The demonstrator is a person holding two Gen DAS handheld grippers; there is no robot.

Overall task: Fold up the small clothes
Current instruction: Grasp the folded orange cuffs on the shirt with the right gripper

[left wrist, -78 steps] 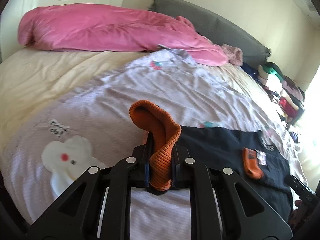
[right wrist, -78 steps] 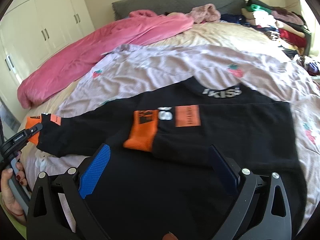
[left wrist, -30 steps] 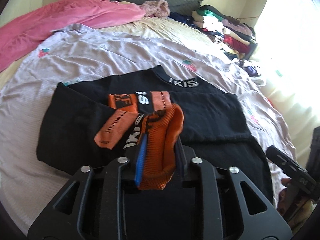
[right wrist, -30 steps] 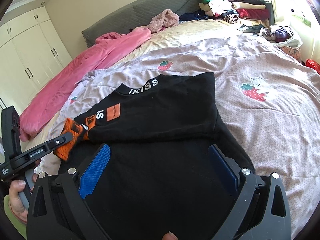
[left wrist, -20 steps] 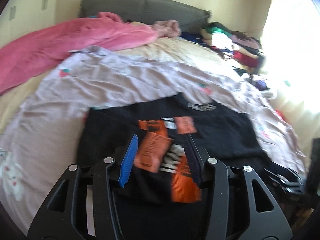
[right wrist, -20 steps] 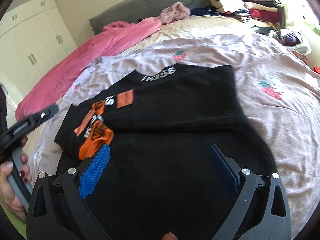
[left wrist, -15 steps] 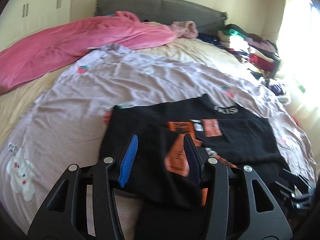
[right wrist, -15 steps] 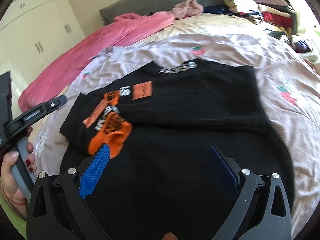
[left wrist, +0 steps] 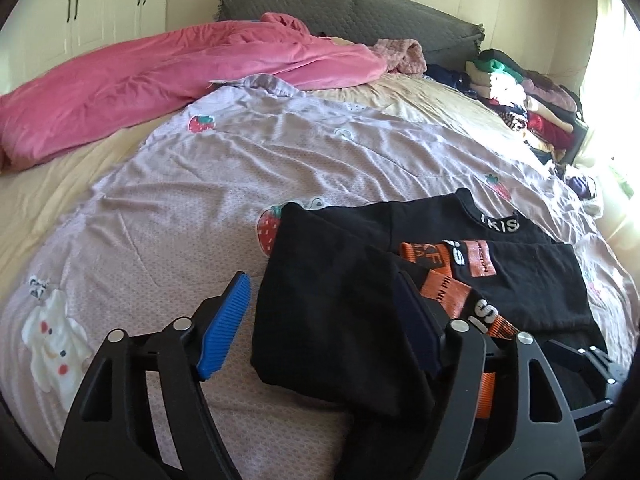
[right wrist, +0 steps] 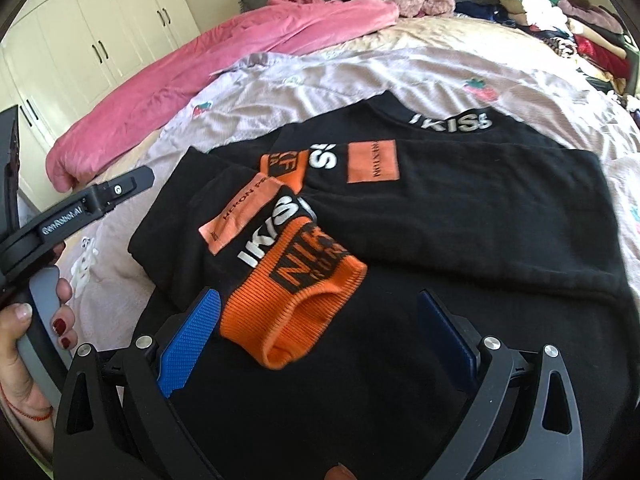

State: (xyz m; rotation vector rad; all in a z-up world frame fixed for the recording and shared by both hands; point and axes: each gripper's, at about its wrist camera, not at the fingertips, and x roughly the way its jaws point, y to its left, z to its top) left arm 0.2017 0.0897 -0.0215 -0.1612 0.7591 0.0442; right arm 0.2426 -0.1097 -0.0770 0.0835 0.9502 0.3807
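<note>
A black sweater [left wrist: 400,232] with an "IKISS" collar and orange patches lies flat on the bed, both sleeves folded across its chest. The left sleeve's orange ribbed cuff [right wrist: 296,304] rests loose on top. My left gripper [left wrist: 320,284] hovers over the sweater's left edge. Its jaws are opening and the pads press on nothing. In the right wrist view it shows as a black finger [right wrist: 100,196] held by a hand [right wrist: 24,340]. My right gripper [right wrist: 316,296] stands open just above the orange cuff, pads apart from it.
A lilac sheet [left wrist: 200,184] with strawberry prints covers the bed. A pink blanket [left wrist: 180,68] lies along the far left, with a grey headboard [left wrist: 340,8] behind it. Stacked clothes [left wrist: 520,92] sit at the far right. White wardrobe doors [right wrist: 80,32] stand to the left.
My left gripper carried the orange cuff across the sweater, let go of it, spread its jaws and drew back left. My right gripper swung left and now sits over the cuff.
</note>
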